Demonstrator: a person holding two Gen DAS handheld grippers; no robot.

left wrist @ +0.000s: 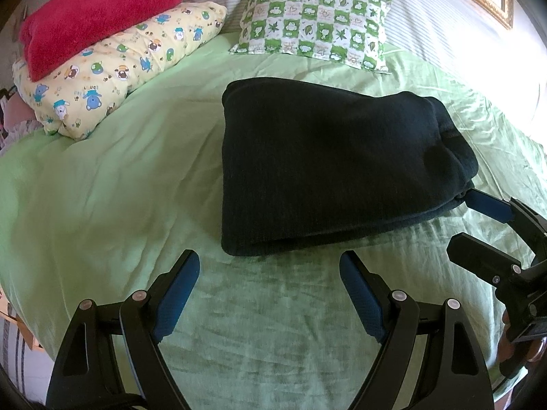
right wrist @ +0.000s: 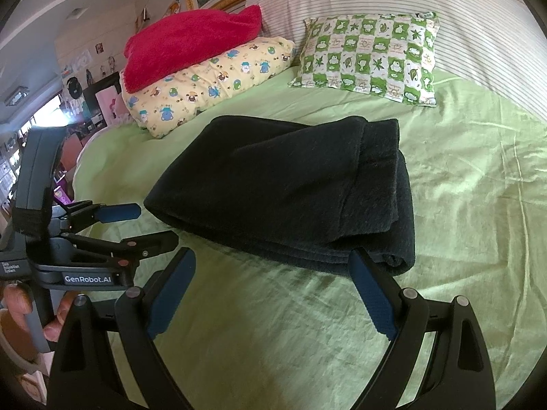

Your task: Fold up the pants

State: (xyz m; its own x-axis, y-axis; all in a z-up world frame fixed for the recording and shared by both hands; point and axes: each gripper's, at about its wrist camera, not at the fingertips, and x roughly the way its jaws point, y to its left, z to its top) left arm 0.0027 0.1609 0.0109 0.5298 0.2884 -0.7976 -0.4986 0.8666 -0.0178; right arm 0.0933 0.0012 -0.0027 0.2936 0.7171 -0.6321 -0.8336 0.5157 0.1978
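Pants [left wrist: 318, 157], dark and folded into a thick rectangular bundle, are lying on the green sheet of the bed [left wrist: 102, 205], roughly in the middle of it. The left hand-held gripper [left wrist: 270, 290] is hovering just short of the bundle's near edge with its jaws spread wide and nothing between its blue pads [left wrist: 177, 294]. The right hand-held gripper [right wrist: 270, 287] is likewise standing wide open and holding nothing; in the right wrist view one of its blue fingertips [right wrist: 359, 263] is sitting right at the near corner of the folded layers, and whether it is touching the cloth cannot be told. In the left wrist view that same gripper is reaching in from the right, one pad close against the bundle's right-hand edge. Beyond the pants, a green-and-white checked pillow [left wrist: 314, 24] is resting near the head of the bed against a striped cover [left wrist: 427, 10]. To the left, a yellow cartoon-print pillow [left wrist: 116, 68] is carrying a red towel [left wrist: 99, 10] on top of it.
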